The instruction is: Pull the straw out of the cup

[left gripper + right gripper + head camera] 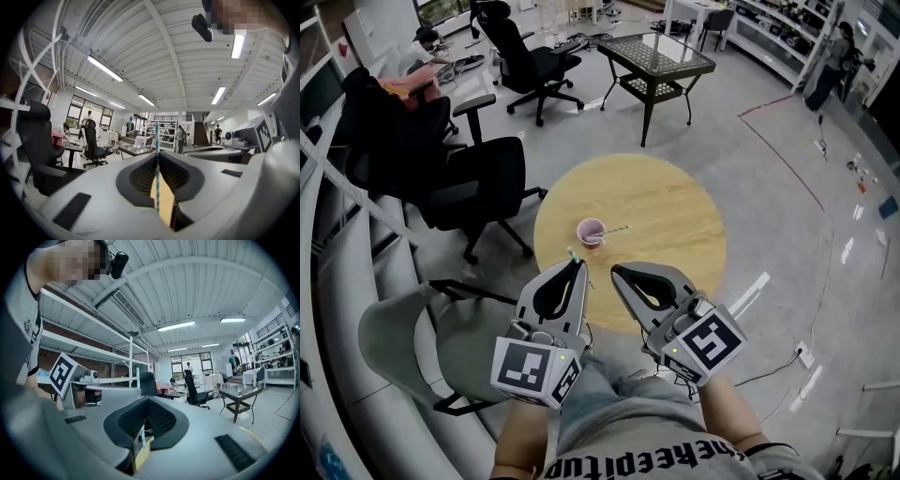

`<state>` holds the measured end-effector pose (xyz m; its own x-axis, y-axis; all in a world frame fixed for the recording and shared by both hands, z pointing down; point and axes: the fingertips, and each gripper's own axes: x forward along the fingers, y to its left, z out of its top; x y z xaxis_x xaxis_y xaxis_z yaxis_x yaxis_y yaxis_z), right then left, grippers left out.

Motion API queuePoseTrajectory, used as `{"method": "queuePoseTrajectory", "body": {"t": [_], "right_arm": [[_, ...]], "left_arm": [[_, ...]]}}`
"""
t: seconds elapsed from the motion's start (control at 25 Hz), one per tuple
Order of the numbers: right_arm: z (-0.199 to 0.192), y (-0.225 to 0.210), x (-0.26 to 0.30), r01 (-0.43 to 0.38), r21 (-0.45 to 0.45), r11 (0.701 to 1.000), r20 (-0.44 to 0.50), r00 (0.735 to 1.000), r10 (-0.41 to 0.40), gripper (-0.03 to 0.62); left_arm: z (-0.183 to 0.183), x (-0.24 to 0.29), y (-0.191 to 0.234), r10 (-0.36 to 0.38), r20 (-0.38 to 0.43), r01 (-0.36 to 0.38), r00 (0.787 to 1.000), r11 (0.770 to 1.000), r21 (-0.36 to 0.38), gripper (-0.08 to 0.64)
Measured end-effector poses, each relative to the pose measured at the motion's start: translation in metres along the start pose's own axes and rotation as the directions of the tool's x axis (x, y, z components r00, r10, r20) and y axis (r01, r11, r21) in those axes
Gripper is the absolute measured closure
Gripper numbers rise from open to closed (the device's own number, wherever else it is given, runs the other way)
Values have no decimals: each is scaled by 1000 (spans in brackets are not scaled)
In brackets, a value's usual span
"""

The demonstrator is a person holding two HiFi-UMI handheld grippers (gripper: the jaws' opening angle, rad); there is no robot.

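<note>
Your left gripper (577, 266) has its fingers clamped on the straw (157, 136). In the left gripper view the teal-and-white striped straw runs straight up the seam between the two fingers and stands out past their tips. From the head view only a short end of it shows beyond the tips. It is clear of the cup (592, 231) and up in the air over the near part of the round wooden surface (675, 206).

The pink cup stands upright on the surface, a little ahead of both grippers and apart from them. A thin stick (616, 229) reaches from its rim toward your right; what it is cannot be told.

Your right gripper (619, 273) has its fingers together. In the right gripper view a small pale sliver sits at their seam, too small to name. The two grippers are side by side just above the near edge of the surface, tips angled toward each other, with the marker cubes (534, 370) toward your body. In the right gripper view the left gripper lies just to the left, with the straw standing up from its tip.

A black office chair (478, 183) is left of the surface and a grey chair (403, 337) nearer you on the left. A dark glass-topped table (656, 56) stands farther back.
</note>
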<state>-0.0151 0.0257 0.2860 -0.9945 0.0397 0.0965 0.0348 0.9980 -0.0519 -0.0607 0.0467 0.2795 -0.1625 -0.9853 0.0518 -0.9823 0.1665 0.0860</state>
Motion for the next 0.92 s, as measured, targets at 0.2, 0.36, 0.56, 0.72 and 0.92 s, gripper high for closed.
{"method": "queuePoseTrajectory", "body": {"t": [0.2,0.36,0.56,0.72,0.92], "right_arm": [[-2,0,-3,3,-9,1000,6,1000,-3,580],[-1,0,-6,3,4,1000,-7,1000,-3,580],[-1,-1,-8,7,4,1000,-6,1000,-7,580],[-1,-1,-9,11,6,1000,-5,1000,-11,580],[-1,-5,-7,11,4,1000,-3,1000,-11,580]], "left_arm": [[-1,-1,-3,-2,-2,2,1000,1000,5,499],[-1,1,-6,-8,-2,8,1000,1000,6,499],[-1,3,-9,-15,-2,15,1000,1000,5,499],[-2,4,-9,-21,-3,21,1000,1000,6,499],[-1,7,-7,-21,-4,21,1000,1000,6,499]]}}
